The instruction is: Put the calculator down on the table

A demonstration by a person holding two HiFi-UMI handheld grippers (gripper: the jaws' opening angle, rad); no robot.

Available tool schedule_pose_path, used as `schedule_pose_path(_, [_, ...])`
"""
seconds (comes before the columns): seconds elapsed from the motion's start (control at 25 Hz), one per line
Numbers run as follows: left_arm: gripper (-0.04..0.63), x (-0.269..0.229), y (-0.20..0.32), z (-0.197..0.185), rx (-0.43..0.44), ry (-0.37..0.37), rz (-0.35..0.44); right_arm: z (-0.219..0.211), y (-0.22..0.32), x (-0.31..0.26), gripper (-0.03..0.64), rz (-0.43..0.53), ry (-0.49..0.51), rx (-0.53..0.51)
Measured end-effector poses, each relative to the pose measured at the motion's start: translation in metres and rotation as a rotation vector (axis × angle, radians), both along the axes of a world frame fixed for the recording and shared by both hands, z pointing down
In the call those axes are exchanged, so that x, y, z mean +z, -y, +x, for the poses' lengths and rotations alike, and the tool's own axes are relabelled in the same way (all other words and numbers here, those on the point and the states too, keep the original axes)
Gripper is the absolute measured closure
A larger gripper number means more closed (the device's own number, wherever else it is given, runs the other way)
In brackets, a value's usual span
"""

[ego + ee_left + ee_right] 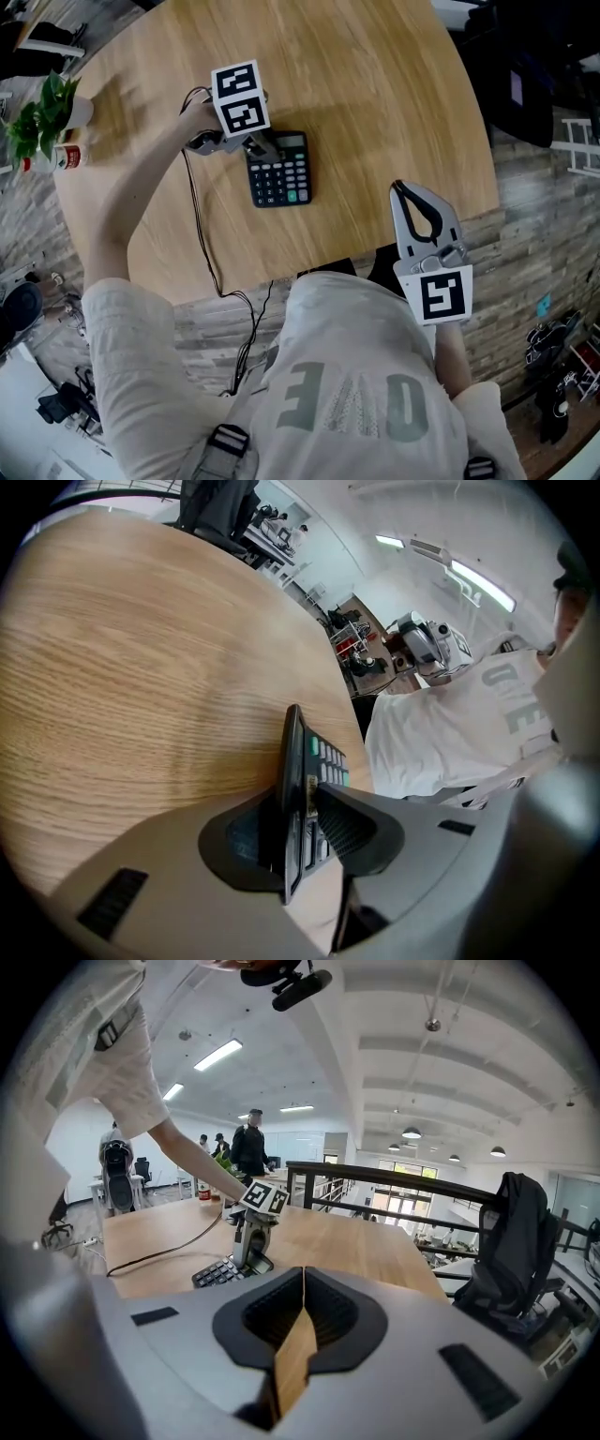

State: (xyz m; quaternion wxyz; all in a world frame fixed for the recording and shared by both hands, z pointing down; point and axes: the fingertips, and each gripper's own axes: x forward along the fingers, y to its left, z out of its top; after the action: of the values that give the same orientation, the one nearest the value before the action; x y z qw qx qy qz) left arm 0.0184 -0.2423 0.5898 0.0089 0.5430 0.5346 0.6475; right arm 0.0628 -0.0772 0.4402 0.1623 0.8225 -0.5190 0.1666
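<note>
Pinching the calculator (278, 171) by its top edge to lay it flat on the table (375, 84), the left gripper (255, 147) works alone; the right gripper (403, 192) idles, jaws together

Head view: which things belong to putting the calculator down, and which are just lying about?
In the job:
- calculator, clamped in the left gripper
- wooden table it goes onto

Lying about:
- potted plant at the table's left edge
- small red-labelled container beside it
- right gripper, shut, holding nothing
</note>
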Motion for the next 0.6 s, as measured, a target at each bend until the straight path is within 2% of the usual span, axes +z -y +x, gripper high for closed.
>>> schedule_pose_path(0.08, [0.469,0.0,0.0,0.002,-0.014,-0.024,0.029,0.0,-0.001,-0.001,0.595,-0.007,-0.002,-0.015])
schedule_pose_path(0.2, [0.414,0.002,0.004,0.008,-0.059,-0.085,0.115,0.0,0.0,-0.008,0.595,0.002,-0.006,-0.039])
schedule_pose_path(0.24, [0.386,0.002,0.007,0.012,-0.082,-0.121,0.148,0.001,0.001,-0.012,0.595,0.009,-0.007,-0.049])
schedule_pose_path(0.32, [0.373,-0.004,0.021,0.026,-0.155,-0.218,0.211,0.006,0.006,-0.019,0.595,0.021,-0.019,-0.08])
schedule_pose_path(0.4, [0.371,-0.019,0.04,0.045,-0.27,-0.337,0.265,0.014,0.011,-0.026,0.595,0.022,-0.041,-0.109])
schedule_pose_path(0.48, [0.372,-0.049,0.058,0.066,-0.428,-0.487,0.304,0.024,0.015,-0.037,0.595,0.03,-0.068,-0.116])
schedule_pose_path(0.6, [0.373,-0.116,0.067,0.081,-0.686,-0.728,0.291,0.044,0.023,-0.063,0.595,0.094,-0.103,-0.116])
